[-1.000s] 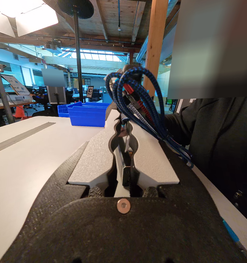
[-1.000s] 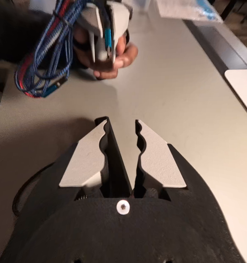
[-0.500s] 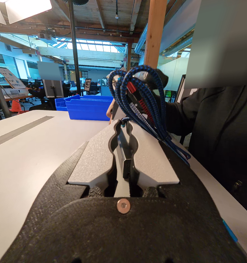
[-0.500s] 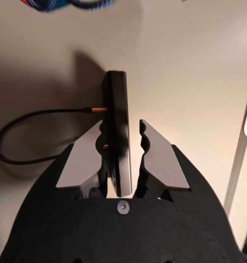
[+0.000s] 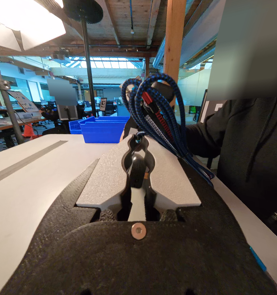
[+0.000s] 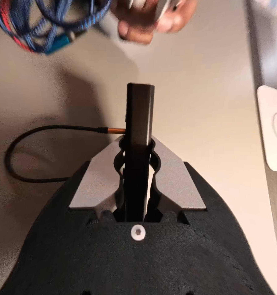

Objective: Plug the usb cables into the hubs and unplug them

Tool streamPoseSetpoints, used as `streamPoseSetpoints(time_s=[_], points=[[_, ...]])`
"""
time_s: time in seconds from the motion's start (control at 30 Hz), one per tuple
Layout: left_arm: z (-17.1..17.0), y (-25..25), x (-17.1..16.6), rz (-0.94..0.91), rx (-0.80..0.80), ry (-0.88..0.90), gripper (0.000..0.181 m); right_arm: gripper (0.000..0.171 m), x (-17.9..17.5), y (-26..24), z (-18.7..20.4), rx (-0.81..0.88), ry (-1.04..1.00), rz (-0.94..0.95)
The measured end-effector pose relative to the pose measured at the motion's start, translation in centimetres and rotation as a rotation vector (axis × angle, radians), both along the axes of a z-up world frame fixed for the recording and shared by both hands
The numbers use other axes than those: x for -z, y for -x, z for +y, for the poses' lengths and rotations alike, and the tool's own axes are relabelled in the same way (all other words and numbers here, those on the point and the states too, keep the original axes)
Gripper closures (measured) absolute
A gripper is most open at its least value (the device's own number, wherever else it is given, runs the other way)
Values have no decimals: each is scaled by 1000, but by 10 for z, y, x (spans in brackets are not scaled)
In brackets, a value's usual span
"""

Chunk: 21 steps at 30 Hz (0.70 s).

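Note:
In the right wrist view my right gripper (image 6: 137, 140) is shut on a dark grey USB hub (image 6: 138, 111), both pads pressed on its sides, the hub pointing away over the beige table (image 6: 198, 95). A black cable with a copper-coloured collar (image 6: 114, 130) leaves the hub's left side. In the left wrist view my left gripper (image 5: 138, 138) is shut on the plug end of a blue braided USB cable (image 5: 138, 135). The bundle of blue and red braided cables (image 5: 158, 121) loops up and drapes over its right finger. The bundle (image 6: 39, 32) and the hand holding the left gripper (image 6: 134, 32) show blurred at the top of the right wrist view.
Blue plastic bins (image 5: 102, 129) stand at the table's far edge. A grey strip (image 5: 27, 159) runs along the table on the left. A person in a dark hoodie (image 5: 246, 151) is close on the right. A white flat object (image 6: 275, 127) lies at the table's right edge. The gap from one gripper's tips to the other's is roughly 12 centimeters.
My right gripper has closed on the hub, which stood between its open fingers half a second ago. My left gripper has kept its hold on the cable plug.

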State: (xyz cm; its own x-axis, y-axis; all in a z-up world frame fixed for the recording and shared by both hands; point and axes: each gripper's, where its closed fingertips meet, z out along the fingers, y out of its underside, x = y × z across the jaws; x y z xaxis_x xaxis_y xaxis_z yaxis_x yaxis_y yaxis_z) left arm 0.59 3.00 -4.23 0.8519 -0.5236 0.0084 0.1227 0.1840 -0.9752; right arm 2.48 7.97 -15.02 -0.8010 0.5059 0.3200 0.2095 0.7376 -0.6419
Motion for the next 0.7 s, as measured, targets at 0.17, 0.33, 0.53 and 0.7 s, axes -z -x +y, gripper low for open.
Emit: streamPoseSetpoints(time_s=[0.17,0.33,0.53,0.7], points=[[-6,-4,-16,41,-33,-64,173,145,-37,-5,-12,-4,249,87],[-4,-22,-15,154,-32,-43,173,145,-44,-12,-25,-46,306,84],[-4,-33,-7,229,1,-22,173,145,-45,-20,-34,-91,327,54],[-2,-36,-3,253,0,-7,173,145,-41,-20,-32,-84,295,52]])
